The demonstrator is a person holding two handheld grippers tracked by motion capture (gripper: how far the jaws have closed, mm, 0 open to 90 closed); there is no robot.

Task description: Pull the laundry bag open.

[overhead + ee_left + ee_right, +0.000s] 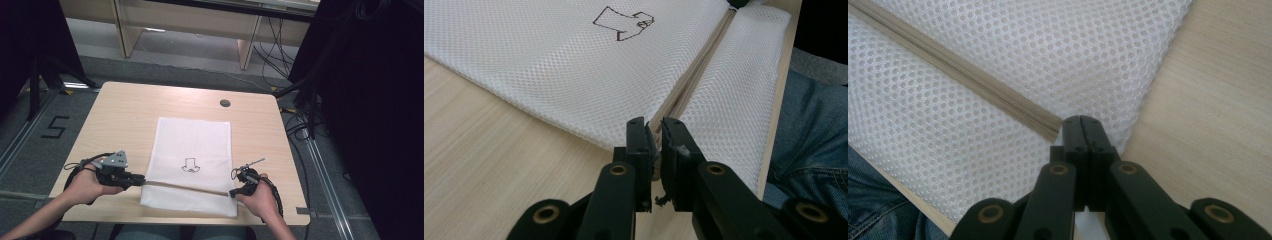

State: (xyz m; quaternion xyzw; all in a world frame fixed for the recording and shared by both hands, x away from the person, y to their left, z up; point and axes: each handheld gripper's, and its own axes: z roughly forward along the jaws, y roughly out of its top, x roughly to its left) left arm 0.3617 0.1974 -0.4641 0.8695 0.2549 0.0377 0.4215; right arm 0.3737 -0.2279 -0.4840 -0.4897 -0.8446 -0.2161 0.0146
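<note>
Left tool (654, 137) nips zipper (694, 75); right tool (1081, 131) nips mesh bag (1058, 50).

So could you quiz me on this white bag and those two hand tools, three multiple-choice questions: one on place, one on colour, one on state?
1. Where does the zip run on the mesh bag?
A. across its near end
B. along its far edge
C. down its middle, lengthways

2. What colour is the shirt drawing?
A. red
B. dark
C. green

3. How does the right gripper stand?
A. wide open
B. shut at the zip's end
C. lifted off the table

Answers: 1 A, the tan zip crosses the bag between the left gripper and the right one. 2 B, a dark outline on white. 3 B, its jaws meet at the bag's edge.
</note>
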